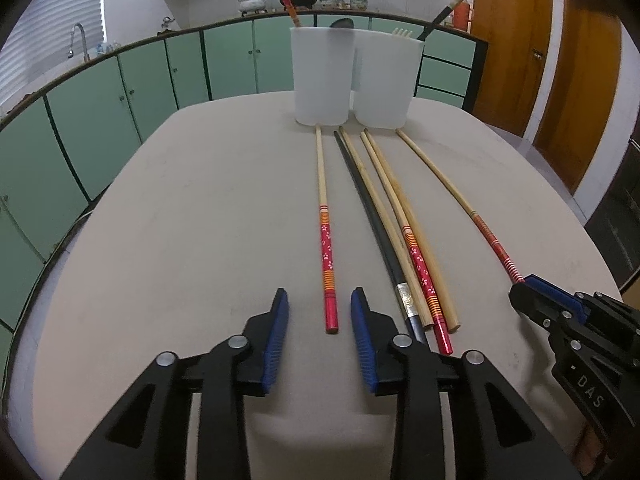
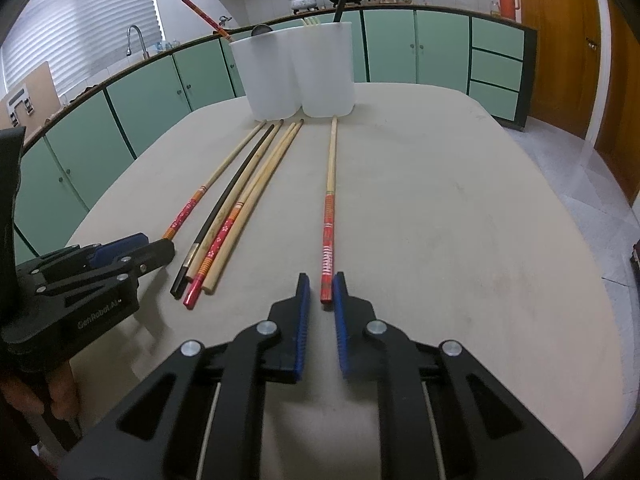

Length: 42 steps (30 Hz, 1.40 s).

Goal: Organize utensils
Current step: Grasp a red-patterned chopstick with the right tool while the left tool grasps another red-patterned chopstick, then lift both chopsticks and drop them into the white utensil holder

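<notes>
The left gripper (image 1: 320, 308) has its blue pads spread to either side of the red end of a flower-patterned chopstick (image 1: 325, 240), not touching it. The right gripper (image 2: 321, 286) is pinched on the red end of a striped chopstick (image 2: 328, 224), which lies alone, well apart from the others.

Both rest on a beige table (image 1: 180, 220) with rounded corners, in a kitchen lined with green cabinets (image 1: 132, 80); wooden doors (image 1: 508, 40) stand to the right.

At the table's far end, two translucent white containers (image 1: 324, 76) stand side by side, touching. They hold a red chopstick, a black one, a fork and a dark spoon.

Between the two chopsticks being worked on lies a bundle of four (image 1: 400, 248), pressed close: one black with a silver band, one red-patterned, two plain bamboo. All point towards the containers.
</notes>
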Motion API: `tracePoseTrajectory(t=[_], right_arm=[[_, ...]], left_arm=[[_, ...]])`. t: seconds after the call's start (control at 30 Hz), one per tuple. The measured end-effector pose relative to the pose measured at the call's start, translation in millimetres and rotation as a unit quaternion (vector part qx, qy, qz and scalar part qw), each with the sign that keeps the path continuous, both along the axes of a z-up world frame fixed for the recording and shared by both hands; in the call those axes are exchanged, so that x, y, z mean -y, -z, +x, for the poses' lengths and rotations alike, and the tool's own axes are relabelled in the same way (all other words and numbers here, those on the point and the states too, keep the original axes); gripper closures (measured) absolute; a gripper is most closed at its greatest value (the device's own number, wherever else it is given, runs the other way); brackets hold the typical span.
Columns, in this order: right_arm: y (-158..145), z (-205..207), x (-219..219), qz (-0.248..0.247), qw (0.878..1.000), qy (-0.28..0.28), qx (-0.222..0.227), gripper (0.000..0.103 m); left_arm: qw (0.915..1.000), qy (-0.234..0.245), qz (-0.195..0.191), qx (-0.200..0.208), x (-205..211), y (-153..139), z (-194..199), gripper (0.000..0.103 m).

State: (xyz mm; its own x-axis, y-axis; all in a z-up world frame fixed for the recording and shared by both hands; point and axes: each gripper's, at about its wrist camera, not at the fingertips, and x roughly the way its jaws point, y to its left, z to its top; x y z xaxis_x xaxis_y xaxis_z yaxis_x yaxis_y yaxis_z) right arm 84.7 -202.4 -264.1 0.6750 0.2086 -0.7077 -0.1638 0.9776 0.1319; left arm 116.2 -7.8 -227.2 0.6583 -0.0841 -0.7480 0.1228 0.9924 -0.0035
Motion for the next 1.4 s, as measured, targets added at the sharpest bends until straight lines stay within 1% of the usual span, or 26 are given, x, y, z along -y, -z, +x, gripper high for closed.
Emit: tracePoseTrajectory(t=[0.03,0.07,0.1,0.23,0.33,0.4,0.53,0.67,0.87,1.0,1.1,1.23,1.4], right_arm=[[-0.1,-0.2,0.6,0.0,1.0,0.002,0.0,0.097],[-0.2,-0.1,1.6,0.003,1.0,0.002,-0.001,0.097],[-0.4,0.2,2.1,0.005,1.0,0.002,-0.002,0.097],[-2.5,-1.0,3.4,0.007,1.0,-0.002,-0.002,0.098],[-8.8,-2.5,5.6,0.008,1.0,-0.006,0.001,0.098],[-15.8,-2.8,8.4,0.013,1.0,-0.007,0.006,0.098],[-44.4,-6.1,12.3,0.004,0.999,-0.014,0.037,0.098],[-77.7,-4.0,22.0,0.02,0.998,-0.013,0.066,0.098],[-132.0,10.0,39.0,0.058,0.993,-0.013,0.103,0.098],[-166.2,24.2,45.1,0.072,0.989,-0.019,0.125,0.098],[-185.7,37.9,48.6,0.084,0.988,-0.027,0.124,0.098],[-203.8,54.0,50.4,0.092,0.988,-0.039,0.118,0.098],[-221.5,60.3,45.8,0.086,0.987,-0.057,0.127,0.098]], left_arm=[[1.0,-0.001,0.0,0.001,-0.5,-0.2,-0.2,0.082],[1.0,0.002,-0.004,0.002,-1.2,-0.4,-0.8,0.094],[1.0,0.002,-0.007,0.002,-2.4,-0.8,-0.9,0.097],[0.9996,0.003,-0.027,0.0,-8.7,-5.4,-1.9,0.097],[0.9997,0.007,-0.019,0.015,-10.2,-16.7,-7.9,0.097],[0.9994,0.009,-0.008,0.034,-11.8,-30.3,-13.1,0.097],[0.9968,0.014,-0.001,0.078,-17.5,-66.6,-20.9,0.097],[0.9925,0.01,-0.018,0.121,-25.1,-104.0,-19.3,0.097],[0.9851,0.011,-0.032,0.168,-30.0,-148.3,-3.4,0.097],[0.9819,0.015,-0.041,0.184,-29.2,-166.5,10.8,0.097],[0.9804,0.018,-0.051,0.19,-31.8,-178.5,21.7,0.097],[0.9793,0.027,-0.061,0.191,-30.1,-192.0,28.8,0.097],[0.9773,0.041,-0.07,0.196,-30.7,-205.1,31.7,0.097]])
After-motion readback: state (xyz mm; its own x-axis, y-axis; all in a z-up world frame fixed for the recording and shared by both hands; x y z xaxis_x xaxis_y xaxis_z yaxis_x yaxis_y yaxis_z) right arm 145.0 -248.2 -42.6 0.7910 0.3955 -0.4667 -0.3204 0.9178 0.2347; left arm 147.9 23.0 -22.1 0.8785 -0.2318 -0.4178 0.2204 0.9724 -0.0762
